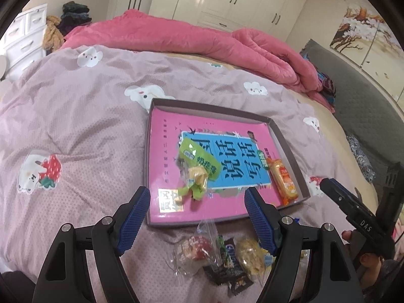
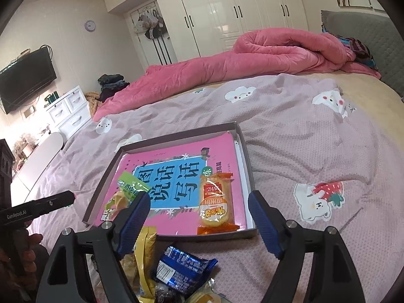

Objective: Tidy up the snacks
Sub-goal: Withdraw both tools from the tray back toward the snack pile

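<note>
- Where we look, a bed (image 1: 75,116) fills most of both views, covered by a mauve quilt (image 2: 303,131) printed with white cloud animals; a rolled pink blanket (image 1: 176,38) lies across its far side.
- Behind the bed we see cream wardrobes (image 2: 227,7); the right wrist view adds a dark TV (image 2: 25,80) on the wall and white drawers (image 2: 68,111) under it.
- On the quilt sits a shallow grey tray (image 1: 290,149), its floor taken up by a pink book with a blue title panel (image 2: 174,184).
- Left tongs (image 1: 197,217): spread wide, nothing between the pads, hovering over the tray's near edge.
- Right tongs (image 2: 199,224): also spread, nothing pinched, over the tray's near right corner. Each set shows at the edge of the other's view.
- Snacks in the tray: a green-wrapped snack (image 1: 199,166) with a yellowish piece, on the book's left part; an orange cracker pack (image 2: 214,202) on the right part, near the tray wall.
- Snacks still on the quilt just in front of the tray, bunched and touching: a clear-wrapped red one (image 1: 194,250), a dark wrapper (image 1: 227,272), a pale round cake (image 1: 252,255), a blue wrapper (image 2: 181,267), a yellow bag (image 2: 145,247).
</note>
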